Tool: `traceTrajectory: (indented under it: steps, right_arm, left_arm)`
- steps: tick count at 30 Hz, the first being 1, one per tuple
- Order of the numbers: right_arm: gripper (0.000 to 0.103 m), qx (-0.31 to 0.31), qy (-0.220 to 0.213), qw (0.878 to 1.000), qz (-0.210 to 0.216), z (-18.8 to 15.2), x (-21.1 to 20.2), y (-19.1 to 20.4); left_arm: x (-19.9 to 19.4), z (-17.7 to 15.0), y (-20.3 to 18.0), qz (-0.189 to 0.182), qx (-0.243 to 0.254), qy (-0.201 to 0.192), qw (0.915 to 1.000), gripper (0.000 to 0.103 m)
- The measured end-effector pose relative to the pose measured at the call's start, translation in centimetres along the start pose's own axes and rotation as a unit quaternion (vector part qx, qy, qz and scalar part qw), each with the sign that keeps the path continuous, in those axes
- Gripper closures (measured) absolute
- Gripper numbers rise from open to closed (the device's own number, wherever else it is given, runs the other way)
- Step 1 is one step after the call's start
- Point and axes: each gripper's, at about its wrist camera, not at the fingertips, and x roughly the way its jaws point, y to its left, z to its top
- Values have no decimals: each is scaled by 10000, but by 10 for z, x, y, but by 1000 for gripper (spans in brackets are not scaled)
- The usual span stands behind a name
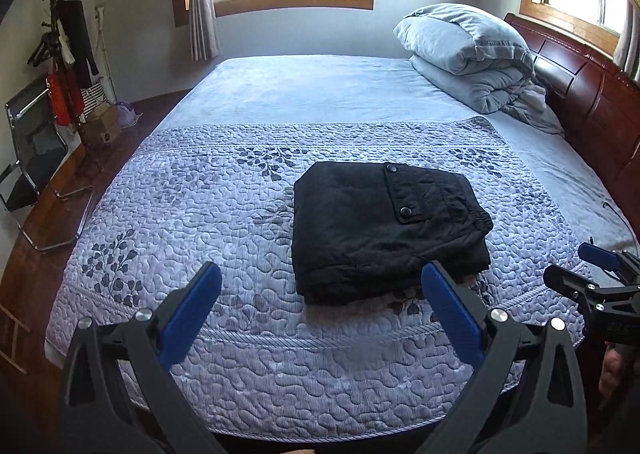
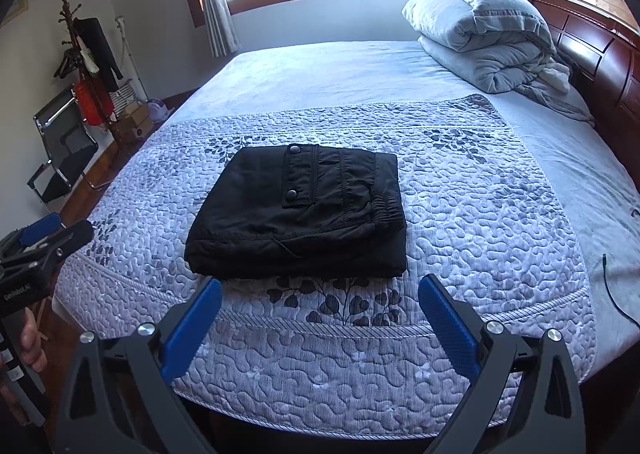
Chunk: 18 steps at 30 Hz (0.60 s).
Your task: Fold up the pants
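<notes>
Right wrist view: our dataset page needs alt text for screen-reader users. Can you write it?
Black pants lie folded into a compact rectangle on a quilted bedspread. The right gripper hovers open and empty near the bed's edge; the left gripper shows at far left.

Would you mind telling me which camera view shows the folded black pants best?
The right wrist view: the folded black pants lie centred and whole between the open fingers. The left wrist view shows them off-centre, a near corner hidden behind one blue fingertip.
</notes>
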Motion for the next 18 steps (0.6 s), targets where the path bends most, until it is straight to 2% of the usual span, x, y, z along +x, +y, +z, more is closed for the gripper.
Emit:
traceTrajectory:
  steps: [18]
  right_arm:
    - [4,-11,63,10000,-57,-2,3,3]
  left_arm:
    - [9,-3,1,-16,-44,166,9999,3]
